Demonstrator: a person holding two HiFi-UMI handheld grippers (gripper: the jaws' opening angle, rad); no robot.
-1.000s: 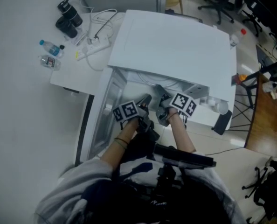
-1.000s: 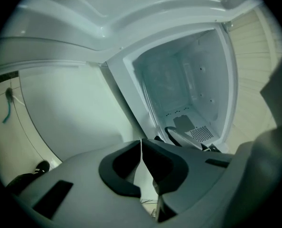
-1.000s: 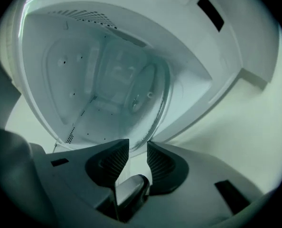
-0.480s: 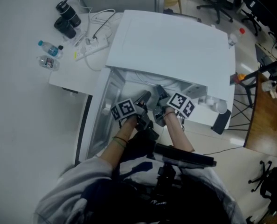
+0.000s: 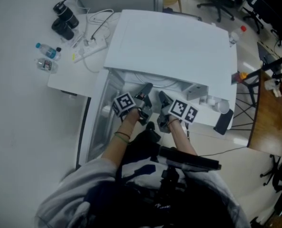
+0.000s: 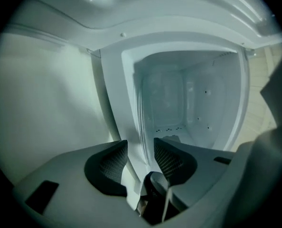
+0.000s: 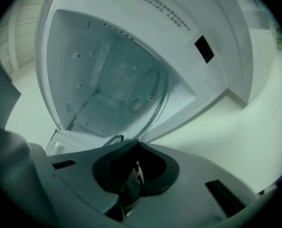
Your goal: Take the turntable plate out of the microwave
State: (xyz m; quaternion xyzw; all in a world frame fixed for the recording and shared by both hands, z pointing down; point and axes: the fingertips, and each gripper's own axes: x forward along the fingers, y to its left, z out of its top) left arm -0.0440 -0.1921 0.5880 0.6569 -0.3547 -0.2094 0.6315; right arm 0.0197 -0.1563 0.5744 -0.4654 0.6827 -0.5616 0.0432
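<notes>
Round clear glass turntable plate lies inside the white microwave cavity, ahead of both claws; right gripper, just closed, pinches its near rim; left gripper, just opened, straddles the same rim without contact.

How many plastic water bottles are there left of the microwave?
2. One bottle, with a blue cap, is at the far left of the head view; the second bottle is beside it, just below it in the picture. Others may be hidden.
</notes>
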